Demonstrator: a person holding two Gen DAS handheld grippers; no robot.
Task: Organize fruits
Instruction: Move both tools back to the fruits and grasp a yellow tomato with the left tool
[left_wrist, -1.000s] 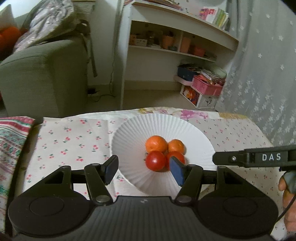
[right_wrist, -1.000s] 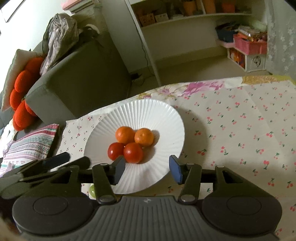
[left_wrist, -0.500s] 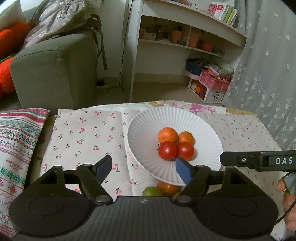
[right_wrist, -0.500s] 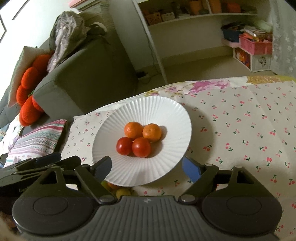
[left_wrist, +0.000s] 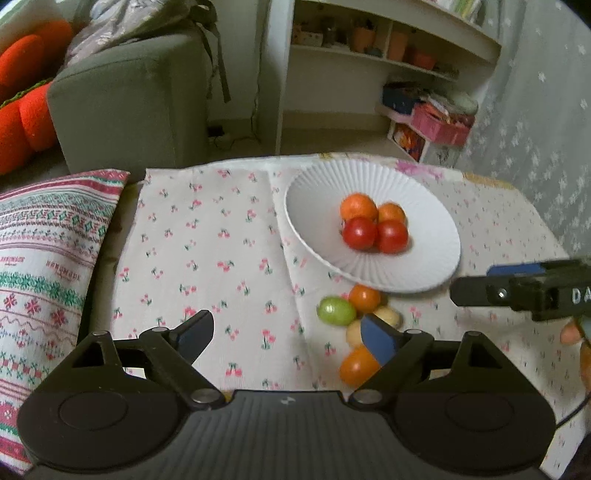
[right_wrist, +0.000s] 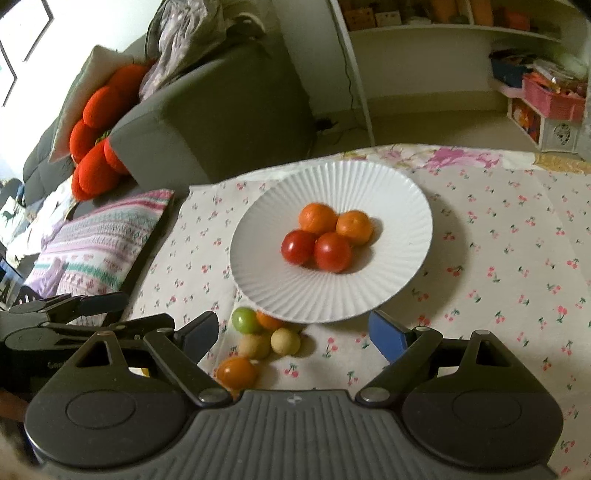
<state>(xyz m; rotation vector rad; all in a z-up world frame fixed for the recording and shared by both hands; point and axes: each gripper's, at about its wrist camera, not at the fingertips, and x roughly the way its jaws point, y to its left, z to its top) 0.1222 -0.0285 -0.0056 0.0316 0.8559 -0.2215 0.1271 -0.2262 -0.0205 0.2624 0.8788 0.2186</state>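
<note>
A white ribbed plate (left_wrist: 317, 229) (right_wrist: 391, 295) holds two oranges (left_wrist: 357, 206) (right_wrist: 317, 218) and two red tomatoes (left_wrist: 359, 232) (right_wrist: 332, 252). In front of it on the cloth lie loose fruits: a green one (left_wrist: 335, 311) (right_wrist: 245, 319), a small orange one (left_wrist: 364, 298) (right_wrist: 267, 320), two pale yellow ones (left_wrist: 388, 316) (right_wrist: 285, 341) and an orange one nearest me (left_wrist: 357, 365) (right_wrist: 236, 372). My left gripper (left_wrist: 286, 338) is open and empty above the cloth, left of the loose fruits. My right gripper (right_wrist: 299, 334) is open and empty, above the loose fruits.
The table carries a cherry-print cloth (left_wrist: 207, 258) (right_wrist: 498, 258). A striped pillow (left_wrist: 44, 258) (right_wrist: 99, 243) lies at the left edge. A grey sofa (left_wrist: 129, 99) and a white shelf unit (left_wrist: 369, 74) stand beyond. The other gripper shows at the right (left_wrist: 524, 291) and at the left (right_wrist: 66, 310).
Both grippers have pulled back from the plate and opened wider. The loose fruits in front of the plate have come into view.
</note>
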